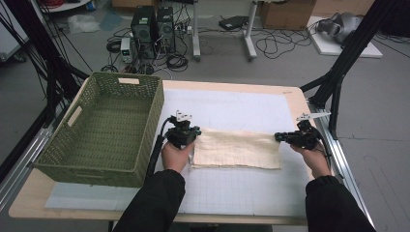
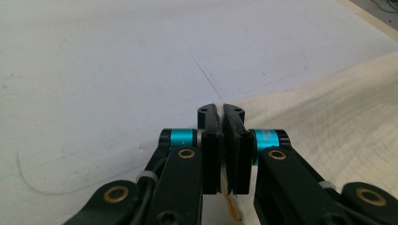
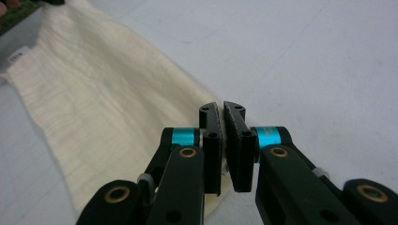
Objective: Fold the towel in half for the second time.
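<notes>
Cables, computer towers and boxes litter the grey floor beyond a wooden table (image 1: 232,86) topped with a white gridded mat (image 1: 241,188). On the mat lies a cream cloth (image 1: 237,149), folded into a long strip running across in front of the person. At its left end the left gripper (image 1: 193,133) has its jaws pressed together on the cloth's corner; in the left gripper view a sliver of fabric shows between the 2 black pads. At the right end the right gripper (image 1: 278,137) pinches the other corner the same way, jaws nearly meeting over the cloth's edge. Just left of the left hand (image 1: 175,155) stands a green woven basket (image 1: 145,140), well apart from the right hand (image 1: 314,158).
</notes>
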{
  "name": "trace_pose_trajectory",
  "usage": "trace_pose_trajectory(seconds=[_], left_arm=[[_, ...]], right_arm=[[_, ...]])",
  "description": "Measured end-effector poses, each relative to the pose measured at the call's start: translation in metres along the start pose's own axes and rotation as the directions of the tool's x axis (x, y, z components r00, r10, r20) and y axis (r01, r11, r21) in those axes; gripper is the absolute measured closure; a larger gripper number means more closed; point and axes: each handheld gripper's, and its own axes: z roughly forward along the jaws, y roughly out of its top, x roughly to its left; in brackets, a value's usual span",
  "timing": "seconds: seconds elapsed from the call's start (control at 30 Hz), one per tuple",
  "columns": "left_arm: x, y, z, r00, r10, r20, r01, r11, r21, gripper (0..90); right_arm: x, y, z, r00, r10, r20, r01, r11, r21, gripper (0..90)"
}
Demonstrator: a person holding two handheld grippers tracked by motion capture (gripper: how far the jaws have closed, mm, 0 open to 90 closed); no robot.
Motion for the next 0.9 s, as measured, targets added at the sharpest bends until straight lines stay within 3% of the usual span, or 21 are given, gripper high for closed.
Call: trace_pose_trajectory(seconds=[0.1, 0.13, 0.27, 0.5, 0.7, 0.9], left_arm=[[-0.007, 0.000, -0.006, 0.9993, 0.038, -0.003, -0.038, 0.9992, -0.009, 85.5], [-0.009, 0.000, -0.009, 0.9995, 0.032, 0.004, -0.032, 0.9990, -0.031, 85.4], [-0.012, -0.005, -0.018, 0.9986, 0.047, 0.022, -0.046, 0.9979, -0.045, 85.5], [-0.019, -0.021, -0.032, 0.9960, 0.076, 0.046, -0.074, 0.9965, -0.039, 85.2], [-0.025, -0.035, -0.039, 0.9964, 0.055, 0.063, -0.056, 0.9984, 0.007, 85.0], [-0.028, -0.049, -0.040, 0.9945, 0.062, 0.084, -0.067, 0.9957, 0.064, 84.1]], right_arm=[[0.006, -0.004, -0.004, 0.9997, -0.024, -0.006, 0.024, 1.000, -0.004, 85.8], [0.008, -0.005, -0.005, 0.9996, -0.029, -0.009, 0.029, 1.000, -0.002, 85.8], [0.012, -0.014, -0.014, 0.9991, -0.035, -0.026, 0.034, 0.999, -0.027, 85.7], [0.027, -0.031, -0.021, 0.9955, -0.071, -0.064, 0.069, 0.997, -0.037, 85.5], [0.033, -0.045, -0.020, 0.9937, -0.080, -0.079, 0.080, 0.997, -0.010, 85.5], [0.036, -0.056, -0.014, 0.9933, -0.084, -0.080, 0.086, 0.996, 0.021, 85.1]])
